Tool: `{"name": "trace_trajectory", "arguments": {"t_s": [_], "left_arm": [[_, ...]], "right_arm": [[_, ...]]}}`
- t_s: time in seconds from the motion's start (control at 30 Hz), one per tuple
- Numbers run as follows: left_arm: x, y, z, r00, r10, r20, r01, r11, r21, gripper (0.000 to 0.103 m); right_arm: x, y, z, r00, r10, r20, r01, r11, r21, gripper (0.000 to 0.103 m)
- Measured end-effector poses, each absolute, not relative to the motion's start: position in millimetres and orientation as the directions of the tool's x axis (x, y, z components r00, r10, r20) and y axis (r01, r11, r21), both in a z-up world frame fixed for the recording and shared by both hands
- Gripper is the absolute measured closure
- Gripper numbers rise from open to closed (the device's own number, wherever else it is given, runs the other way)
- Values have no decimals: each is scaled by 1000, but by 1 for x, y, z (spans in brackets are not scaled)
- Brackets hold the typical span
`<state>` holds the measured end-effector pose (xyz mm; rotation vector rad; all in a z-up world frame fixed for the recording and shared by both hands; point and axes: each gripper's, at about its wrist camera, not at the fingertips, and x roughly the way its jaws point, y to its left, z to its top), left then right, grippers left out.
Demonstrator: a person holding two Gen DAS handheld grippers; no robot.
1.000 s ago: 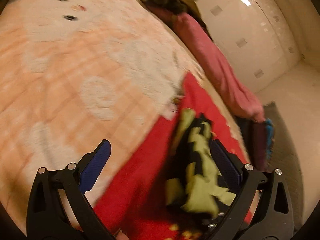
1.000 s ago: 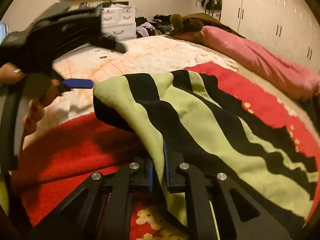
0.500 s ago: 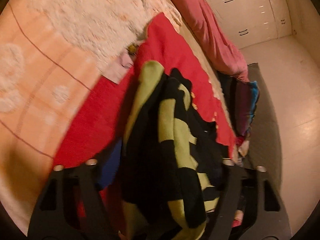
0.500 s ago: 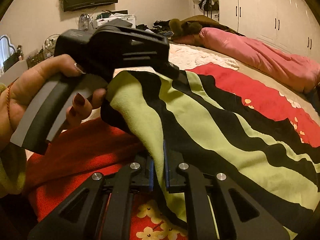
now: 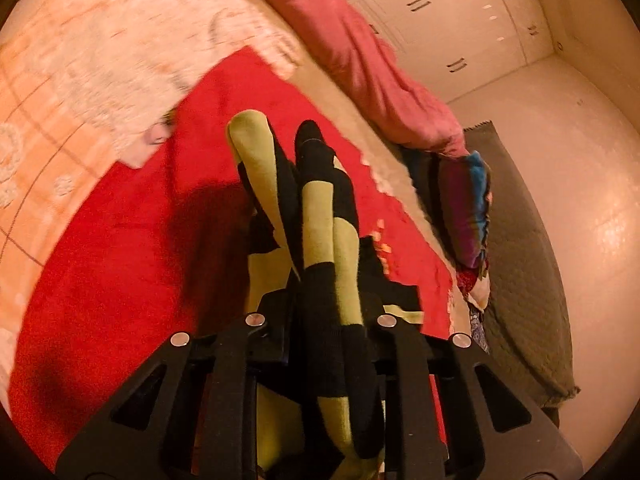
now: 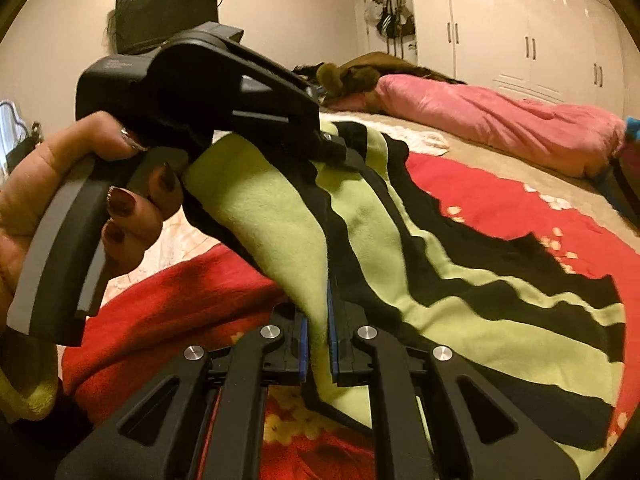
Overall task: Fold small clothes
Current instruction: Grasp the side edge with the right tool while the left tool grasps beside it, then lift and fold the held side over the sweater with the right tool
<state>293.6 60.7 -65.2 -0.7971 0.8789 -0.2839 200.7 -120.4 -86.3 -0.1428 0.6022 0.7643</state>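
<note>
A small garment with lime-green and black wavy stripes (image 6: 460, 280) lies partly on a red blanket (image 6: 500, 204) on the bed. My right gripper (image 6: 318, 344) is shut on a green edge of the garment and lifts it. My left gripper (image 5: 330, 320) is shut on a bunched fold of the same garment (image 5: 320, 208), which hangs away from the fingers. In the right wrist view the left gripper (image 6: 336, 148) clamps the garment's upper edge, held by a hand (image 6: 120, 200) at left.
A pink quilt (image 6: 500, 120) lies along the far side of the bed. A peach and white blanket (image 5: 80, 60) covers the bed left of the red one. White wardrobes (image 6: 520, 32) stand behind; a grey rug (image 5: 520, 260) lies on the floor.
My left gripper swung in from over the peach blanket, open, and has closed on the striped garment's upper edge. My right gripper kept its grip and raised the cloth slightly.
</note>
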Motion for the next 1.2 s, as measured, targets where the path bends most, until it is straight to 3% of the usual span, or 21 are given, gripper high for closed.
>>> {"name": "trace_trajectory", "arguments": {"t_s": [0.37, 0.63, 0.8, 0.9, 1.07, 1.2], "left_arm": [[294, -41, -23, 586, -563, -582, 25, 731, -682, 91], [290, -126, -43, 507, -561, -654, 57, 779, -624, 91], [287, -158, -65, 454, -584, -673, 96, 783, -615, 77], [276, -155, -65, 461, -635, -620, 128, 739, -662, 44], [255, -136, -56, 536, -522, -663, 119, 824, -554, 42], [236, -115, -59, 587, -397, -705, 74, 894, -442, 42]], "right_arm": [[182, -211, -61, 647, 561, -515, -592, 797, 124, 97], [163, -262, -80, 655, 512, -556, -524, 838, 155, 97], [162, -281, -104, 615, 490, -617, -466, 858, 218, 97], [164, -286, -115, 600, 485, -637, -441, 864, 243, 97], [173, -302, -125, 568, 514, -643, -375, 857, 353, 96], [172, -306, -125, 566, 508, -649, -365, 861, 355, 93]]}}
